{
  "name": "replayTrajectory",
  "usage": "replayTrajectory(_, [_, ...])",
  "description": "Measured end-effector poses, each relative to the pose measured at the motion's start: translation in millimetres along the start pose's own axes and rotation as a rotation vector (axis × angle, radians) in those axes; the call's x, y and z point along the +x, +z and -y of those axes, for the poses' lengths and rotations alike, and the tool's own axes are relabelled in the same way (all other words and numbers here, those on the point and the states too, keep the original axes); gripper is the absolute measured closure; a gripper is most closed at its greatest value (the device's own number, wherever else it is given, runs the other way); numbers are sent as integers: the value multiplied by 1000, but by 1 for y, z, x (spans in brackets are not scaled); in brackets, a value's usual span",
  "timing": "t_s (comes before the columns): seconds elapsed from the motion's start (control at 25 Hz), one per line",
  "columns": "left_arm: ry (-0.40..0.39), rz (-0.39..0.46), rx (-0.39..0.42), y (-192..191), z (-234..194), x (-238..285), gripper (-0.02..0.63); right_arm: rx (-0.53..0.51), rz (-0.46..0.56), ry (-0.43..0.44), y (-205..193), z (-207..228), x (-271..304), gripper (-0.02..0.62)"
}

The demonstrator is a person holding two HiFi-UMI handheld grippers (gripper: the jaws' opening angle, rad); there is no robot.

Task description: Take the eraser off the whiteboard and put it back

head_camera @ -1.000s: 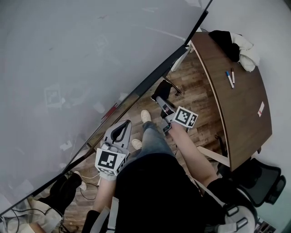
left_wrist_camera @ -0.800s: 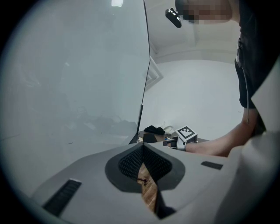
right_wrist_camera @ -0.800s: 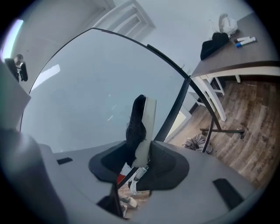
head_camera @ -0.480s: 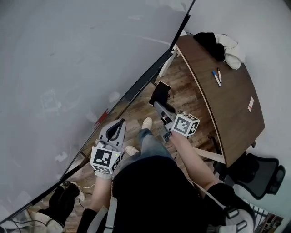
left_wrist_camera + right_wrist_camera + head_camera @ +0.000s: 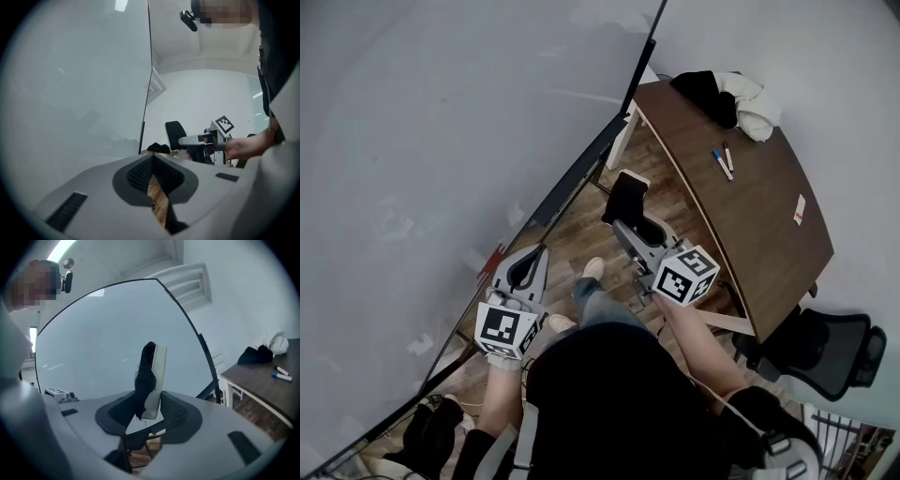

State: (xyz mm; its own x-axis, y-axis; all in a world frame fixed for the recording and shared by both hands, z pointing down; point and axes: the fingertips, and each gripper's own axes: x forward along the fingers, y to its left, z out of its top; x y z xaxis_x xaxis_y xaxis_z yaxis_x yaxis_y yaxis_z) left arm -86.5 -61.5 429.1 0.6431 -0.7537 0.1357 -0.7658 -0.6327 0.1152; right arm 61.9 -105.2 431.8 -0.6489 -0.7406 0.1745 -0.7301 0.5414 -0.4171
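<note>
The whiteboard (image 5: 441, 141) is smooth and glossy, with soft reflections. The eraser (image 5: 152, 380) has a smooth white plastic back and a black felt face, frayed at its lower edge. The left gripper (image 5: 152, 159) and right gripper (image 5: 151, 411) are matt grey plastic with black, finely textured pads (image 5: 180, 413). At two o'clock in the head view, the table (image 5: 750, 216) is dark wood grain with a dull sheen and bears black and white cloth (image 5: 712, 94). The floor (image 5: 581, 234) is wood plank.

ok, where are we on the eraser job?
Done: the eraser is off the whiteboard.
In hand: the right tongs are clamped on the eraser and hold it in the air. In the head view it sits apart from the board's surface. The left tongs are shut with nothing in them.
Left: set the eraser back on the board and release it.
</note>
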Motion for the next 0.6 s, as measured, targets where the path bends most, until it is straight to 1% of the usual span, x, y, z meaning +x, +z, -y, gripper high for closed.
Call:
replayTrajectory(0.4, [-49,50,27,34,19,30,600,-248,58,-47,60,-14,-39,430])
replayTrajectory(0.6, [-77,51,43,46,31,44,600,-329,91,-83,81,-14,-59,430])
